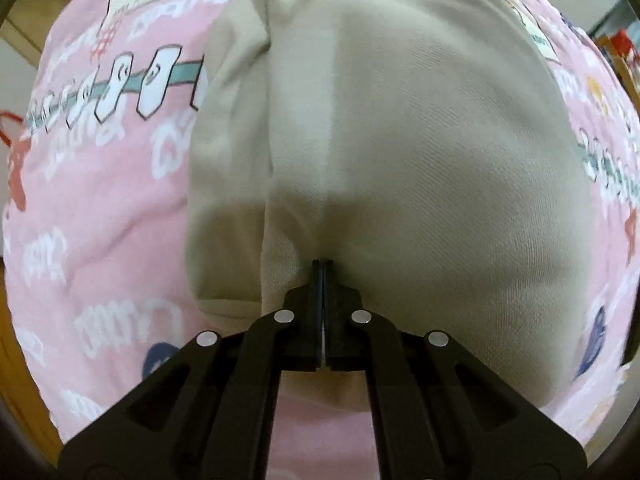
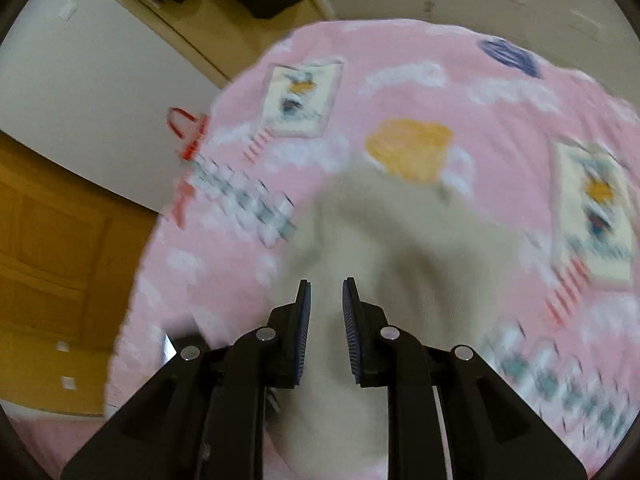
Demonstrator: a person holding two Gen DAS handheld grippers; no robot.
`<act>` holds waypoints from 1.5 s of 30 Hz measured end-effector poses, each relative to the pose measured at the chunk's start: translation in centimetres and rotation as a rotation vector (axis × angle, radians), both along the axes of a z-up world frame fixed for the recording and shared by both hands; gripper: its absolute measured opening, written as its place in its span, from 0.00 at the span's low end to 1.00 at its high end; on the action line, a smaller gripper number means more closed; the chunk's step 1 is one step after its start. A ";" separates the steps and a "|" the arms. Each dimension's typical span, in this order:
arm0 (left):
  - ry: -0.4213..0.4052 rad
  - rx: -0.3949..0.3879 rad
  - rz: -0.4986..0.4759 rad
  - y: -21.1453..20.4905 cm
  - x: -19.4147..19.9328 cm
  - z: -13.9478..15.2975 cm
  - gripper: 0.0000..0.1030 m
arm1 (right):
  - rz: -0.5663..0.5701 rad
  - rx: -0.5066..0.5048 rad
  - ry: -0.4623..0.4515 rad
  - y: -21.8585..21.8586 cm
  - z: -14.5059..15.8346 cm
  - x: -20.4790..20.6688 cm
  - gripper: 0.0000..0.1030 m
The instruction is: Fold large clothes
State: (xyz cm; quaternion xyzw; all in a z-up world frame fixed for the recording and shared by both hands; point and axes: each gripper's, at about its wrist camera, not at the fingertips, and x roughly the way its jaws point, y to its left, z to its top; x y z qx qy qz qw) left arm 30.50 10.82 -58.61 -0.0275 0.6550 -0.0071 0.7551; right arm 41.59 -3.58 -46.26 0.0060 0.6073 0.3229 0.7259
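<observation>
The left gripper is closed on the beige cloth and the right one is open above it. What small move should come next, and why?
Probably close the right gripper on the beige garment: its jaws stand apart with cloth between them, while the left gripper already pinches the garment on the pink bedsheet. With both edges held, the fold could be carried over.

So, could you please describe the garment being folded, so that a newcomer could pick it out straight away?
Start from the pink cartoon-print bedspread that fills both views. Lying on it is the beige garment, which the left gripper pinches at its near edge with its jaws shut. It is the only plain, unprinted cloth there, with a fine twill weave.
</observation>
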 end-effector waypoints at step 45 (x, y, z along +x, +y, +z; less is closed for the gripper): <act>0.012 -0.538 -0.069 7.3 4.1 0.2 0.07 | -0.328 0.185 0.059 -4.2 -8.8 -7.7 0.06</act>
